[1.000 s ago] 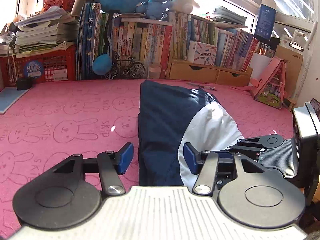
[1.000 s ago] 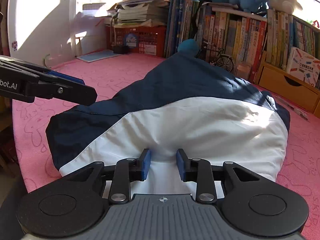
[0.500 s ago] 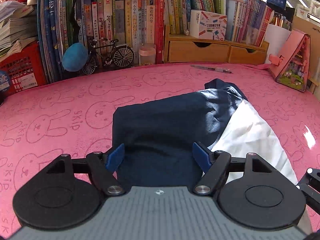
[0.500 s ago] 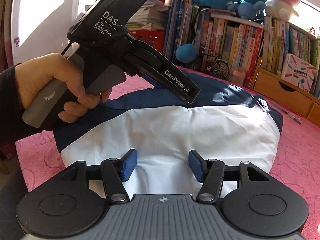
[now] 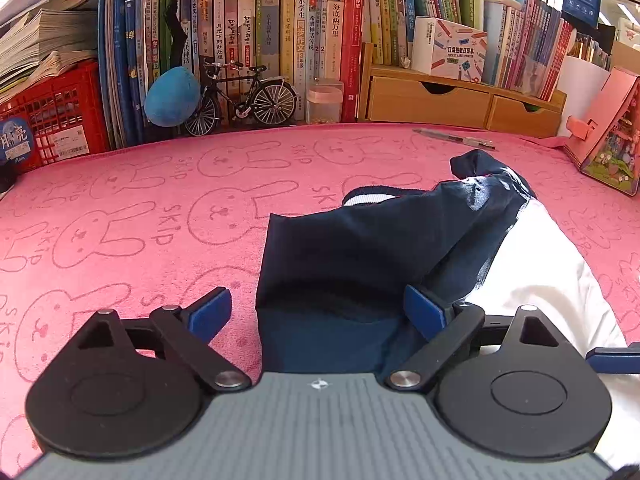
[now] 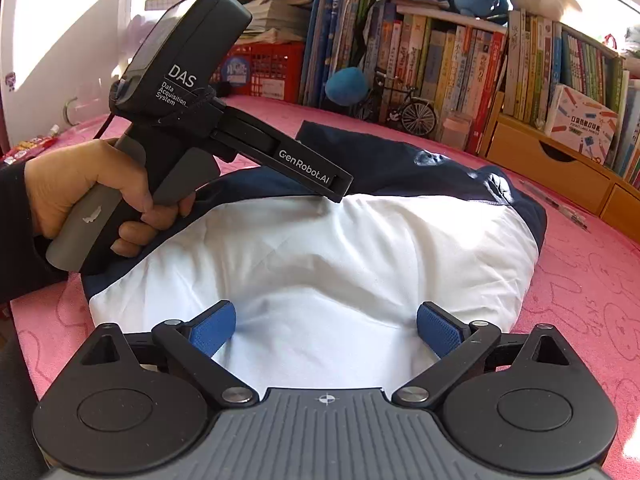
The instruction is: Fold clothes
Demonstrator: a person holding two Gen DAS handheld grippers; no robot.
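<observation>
Garment (image 6: 320, 264), navy and white, lies folded in a bundle on the pink worktop (image 5: 120, 216). Left claw (image 5: 318, 314) and right claw (image 6: 326, 334) have just been opening and now stand wide, nothing gripped. Probably a release after the fold, letting cloth settle.

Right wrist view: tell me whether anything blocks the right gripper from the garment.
Nothing visible does. The right gripper is open directly over the white panel of the garment, which fills the gap between its fingers. The left gripper is over the navy part, off to the side.

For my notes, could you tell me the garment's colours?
Navy blue with a white panel, clearest in the right wrist view.
</observation>
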